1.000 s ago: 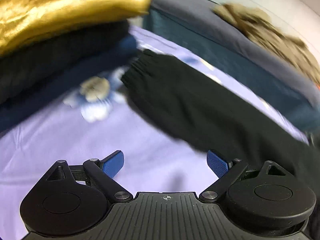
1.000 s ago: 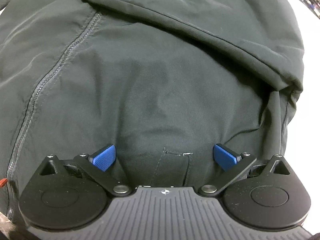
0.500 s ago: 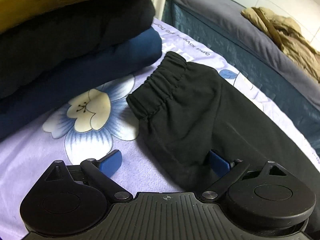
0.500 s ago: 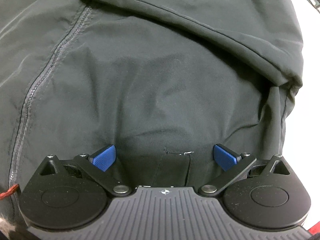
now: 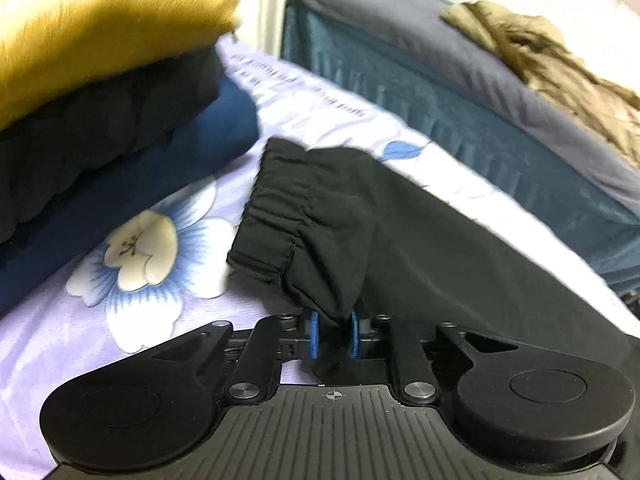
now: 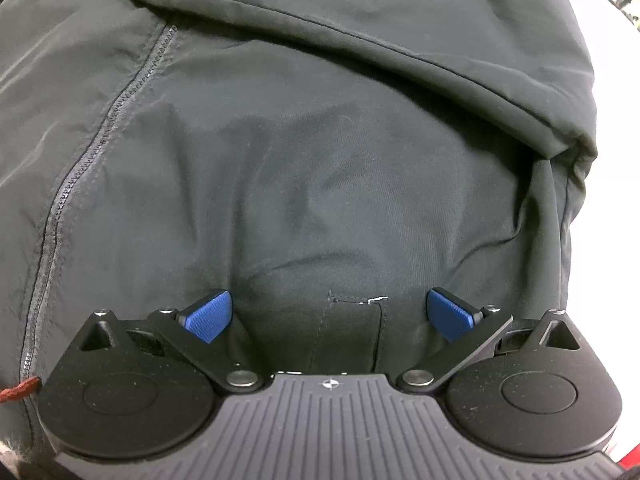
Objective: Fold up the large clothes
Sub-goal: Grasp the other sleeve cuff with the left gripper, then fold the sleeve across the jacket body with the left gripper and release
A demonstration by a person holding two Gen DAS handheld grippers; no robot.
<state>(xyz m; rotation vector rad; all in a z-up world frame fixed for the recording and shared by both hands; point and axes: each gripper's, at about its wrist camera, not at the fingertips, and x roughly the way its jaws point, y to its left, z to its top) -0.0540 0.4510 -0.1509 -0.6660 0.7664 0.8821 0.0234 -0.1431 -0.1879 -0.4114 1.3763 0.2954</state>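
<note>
Your left tool (image 5: 332, 338), wide open a second ago, is now closing on the black sleeve (image 5: 320, 236) lying on the flowered bed sheet (image 5: 80, 332), its cuff lifted. Your right tool (image 6: 329, 314) stays open over the jacket (image 6: 320, 140).

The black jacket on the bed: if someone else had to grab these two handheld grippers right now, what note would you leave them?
Left gripper: jaws closing on a pinch of the black jacket's sleeve, just behind the elastic cuff; the fabric is between the pads.
Right gripper: open, pointing down at the jacket body, holding nothing.
The jacket lies spread on the floral sheet, the sleeve reaching toward a stack of folded clothes.
Done: the sleeve is caught. No fold shows yet.
Left: probably bring the sleeve over the body, then fold the body and stack it.
</note>
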